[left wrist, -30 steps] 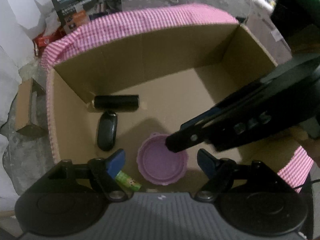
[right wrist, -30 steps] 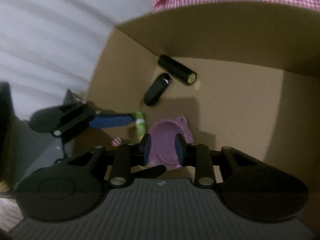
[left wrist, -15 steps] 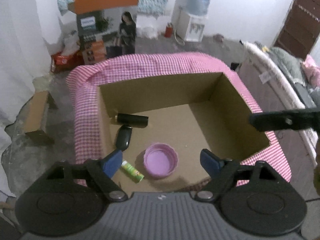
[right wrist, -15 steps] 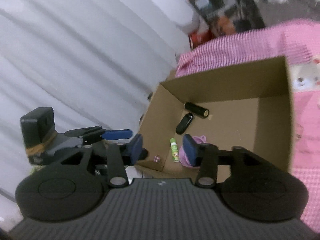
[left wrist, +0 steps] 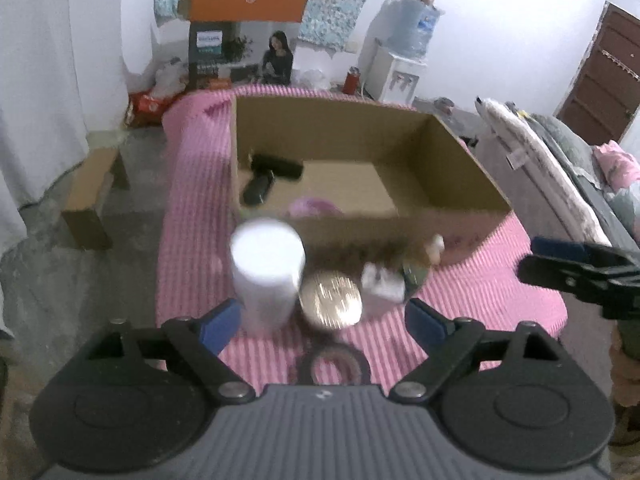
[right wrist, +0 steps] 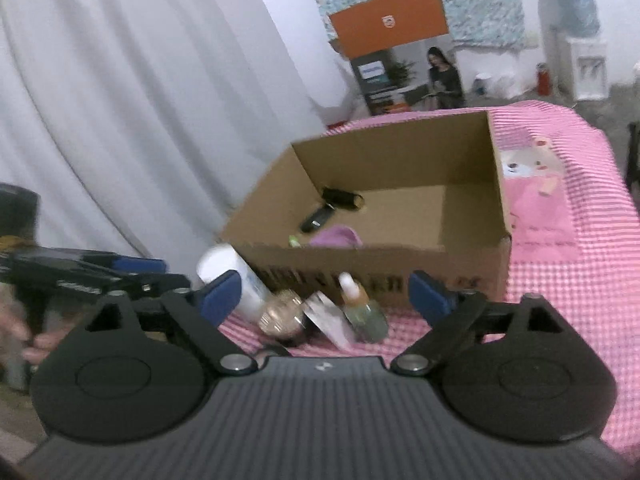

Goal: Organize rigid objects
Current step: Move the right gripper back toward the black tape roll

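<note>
An open cardboard box (left wrist: 460,160) (right wrist: 400,256) stands on the pink checked cloth (left wrist: 192,208). Inside lie a black cylinder (left wrist: 280,166) (right wrist: 342,198), a black oval object (left wrist: 258,188) (right wrist: 316,218), a purple lid (left wrist: 312,206) (right wrist: 336,236) and a green stick (right wrist: 294,241). In front of the box stand a white cylinder (left wrist: 266,272) (right wrist: 232,276), a gold round lid (left wrist: 330,300) (right wrist: 280,314), a small white packet (left wrist: 382,286) (right wrist: 328,318) and a small dropper bottle (right wrist: 360,304) (left wrist: 434,246). My left gripper (left wrist: 320,320) is open and empty just before these. My right gripper (right wrist: 324,296) is open and empty, also short of them.
White curtains (right wrist: 120,100) hang at the left. A small cardboard stool (left wrist: 90,196) stands on the floor left of the table. A bed with bedding (left wrist: 560,168) lies at the right. An orange printed carton (left wrist: 248,32) and a water dispenser (left wrist: 400,60) stand at the back.
Both grippers have pulled up and back out of the box. The right gripper's jaws have widened from nearly shut to open. The purple lid stays in the box.
</note>
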`<state>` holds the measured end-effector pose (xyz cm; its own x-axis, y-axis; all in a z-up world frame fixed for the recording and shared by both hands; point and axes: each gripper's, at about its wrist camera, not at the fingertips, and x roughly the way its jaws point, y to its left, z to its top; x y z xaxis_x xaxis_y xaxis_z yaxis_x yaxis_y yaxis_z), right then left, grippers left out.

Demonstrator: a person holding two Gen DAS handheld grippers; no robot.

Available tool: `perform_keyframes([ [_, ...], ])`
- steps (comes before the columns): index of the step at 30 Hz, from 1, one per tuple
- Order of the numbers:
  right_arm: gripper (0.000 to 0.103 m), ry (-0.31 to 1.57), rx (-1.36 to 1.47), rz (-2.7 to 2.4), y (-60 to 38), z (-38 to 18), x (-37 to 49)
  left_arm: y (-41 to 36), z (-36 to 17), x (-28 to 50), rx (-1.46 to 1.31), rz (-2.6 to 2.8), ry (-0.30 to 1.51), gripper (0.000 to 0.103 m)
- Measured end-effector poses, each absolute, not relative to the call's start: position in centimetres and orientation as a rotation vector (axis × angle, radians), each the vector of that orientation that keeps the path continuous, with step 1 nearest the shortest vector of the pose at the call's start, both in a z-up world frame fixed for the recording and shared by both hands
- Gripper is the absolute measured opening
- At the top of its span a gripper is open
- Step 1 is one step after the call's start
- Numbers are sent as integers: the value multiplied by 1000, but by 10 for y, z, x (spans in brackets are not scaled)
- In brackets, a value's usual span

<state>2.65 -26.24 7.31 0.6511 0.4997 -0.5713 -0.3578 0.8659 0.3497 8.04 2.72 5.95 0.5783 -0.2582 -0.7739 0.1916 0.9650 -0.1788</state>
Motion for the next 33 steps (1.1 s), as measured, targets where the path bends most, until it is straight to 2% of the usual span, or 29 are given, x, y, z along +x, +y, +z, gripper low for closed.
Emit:
perform_keyframes([
  [2,96,712,142,451,-247,66,19,22,45,72,-69,-253,917,90],
  [3,102,710,108,425,-240,63,17,21,40,68,-58,-243,917,90],
  [16,102,642,-118,279,-212,49,-1,16,2,43,-105,-166,927,91],
  [23,102,609,-145,288,-218,50,-3,11,-5,41,-100,-142,922,92],
  [25,102,601,-140,312,-221,50,-3,11,-3,40,-93,-133,903,95],
  [33,102,614,69,453,-238,47,-1,23,-5,38,-289,-245,896,102],
])
